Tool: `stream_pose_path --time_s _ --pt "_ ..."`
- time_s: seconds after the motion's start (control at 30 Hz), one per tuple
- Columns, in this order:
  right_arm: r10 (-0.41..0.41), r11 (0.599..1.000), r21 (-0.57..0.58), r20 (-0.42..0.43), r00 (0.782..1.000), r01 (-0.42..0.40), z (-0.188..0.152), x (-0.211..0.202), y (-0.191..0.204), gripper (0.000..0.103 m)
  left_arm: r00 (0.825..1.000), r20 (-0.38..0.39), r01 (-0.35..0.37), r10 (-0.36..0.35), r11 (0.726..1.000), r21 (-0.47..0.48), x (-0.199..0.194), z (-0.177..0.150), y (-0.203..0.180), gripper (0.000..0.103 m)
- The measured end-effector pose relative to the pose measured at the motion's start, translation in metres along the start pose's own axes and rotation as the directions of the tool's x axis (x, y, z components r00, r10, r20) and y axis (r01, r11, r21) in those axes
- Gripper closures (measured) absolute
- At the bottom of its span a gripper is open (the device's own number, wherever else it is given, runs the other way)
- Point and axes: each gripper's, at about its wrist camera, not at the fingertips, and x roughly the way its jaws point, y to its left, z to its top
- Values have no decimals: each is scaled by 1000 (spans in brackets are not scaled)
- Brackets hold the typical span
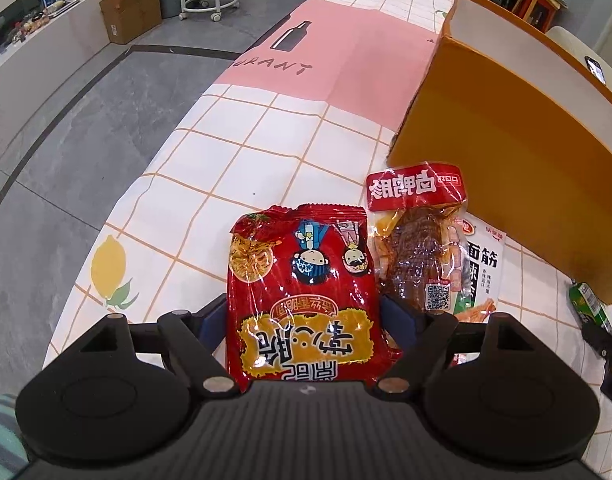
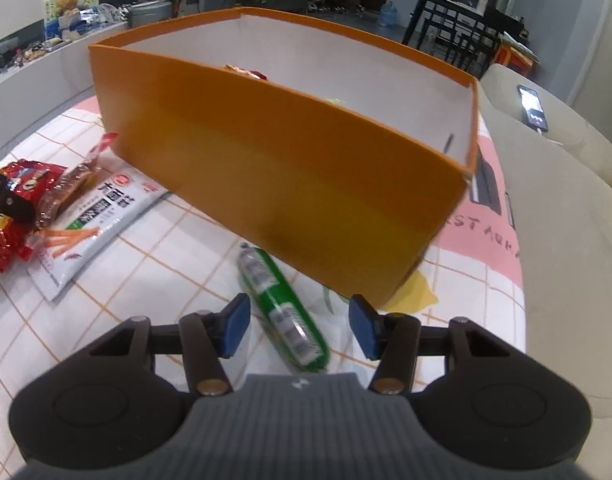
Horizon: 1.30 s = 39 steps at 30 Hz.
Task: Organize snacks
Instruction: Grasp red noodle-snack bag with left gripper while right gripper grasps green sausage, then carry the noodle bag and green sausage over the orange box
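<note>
In the left wrist view a red noodle snack bag [image 1: 302,296] lies between my left gripper's [image 1: 306,316] blue pads, which press its two sides. Beside it lie a clear pack with a red header [image 1: 417,232] and a white gluten-stick bag [image 1: 483,272]. The orange box [image 1: 505,152] stands behind them. In the right wrist view my right gripper [image 2: 300,326] is open over a green tube snack [image 2: 284,308], pads apart on either side without touching. The orange box [image 2: 290,176] holds some snacks. The red bag [image 2: 10,216] and white bag [image 2: 94,224] lie at left.
The table has a checked cloth with a pink panel [image 1: 345,52]; its left edge drops to the grey floor [image 1: 66,120]. A beige sofa [image 2: 565,240] with a phone [image 2: 533,108] borders the table on the right. The other gripper [image 2: 6,200] shows at far left.
</note>
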Motion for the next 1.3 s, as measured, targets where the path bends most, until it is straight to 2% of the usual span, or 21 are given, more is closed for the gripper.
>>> stream_pose_path --time_s 0.2,0.33,0.37,0.53,0.67,0.9,1.03,1.17,1.3 --pt "10 1000 -29 -2 1000 -11 2 7 11 57 1000 10 -26 26 1000 5 2 2 -3 7" --pt "25 1000 -14 -38 999 -25 3 7 8 72 1000 6 -24 24 1000 -4 5 3 -1 5" --pt "36 999 -7 -42 998 -36 3 6 7 73 1000 8 -27 27 1000 2 5 3 -1 5" --pt "76 995 61 -38 996 -73 8 8 3 73 999 16 -36 36 999 8 8 5 -2 4" --pt "76 995 60 -36 996 -74 12 14 5 73 999 18 -46 46 999 27 10 6 -4 4" --pt "81 993 84 -48 996 -77 12 17 2 78 999 26 -19 18 999 40 7 5 -3 17" --pt "87 990 113 -60 994 -80 10 14 2 79 1000 18 -3 2 998 55 4 3 -2 19" --pt "102 979 182 -72 992 -87 6 9 -2 80 1000 12 17 -17 999 45 -5 -1 1 20" --pt "127 955 279 -82 989 -100 0 0 -8 81 999 43 22 -25 997 67 -24 -5 -3 20"
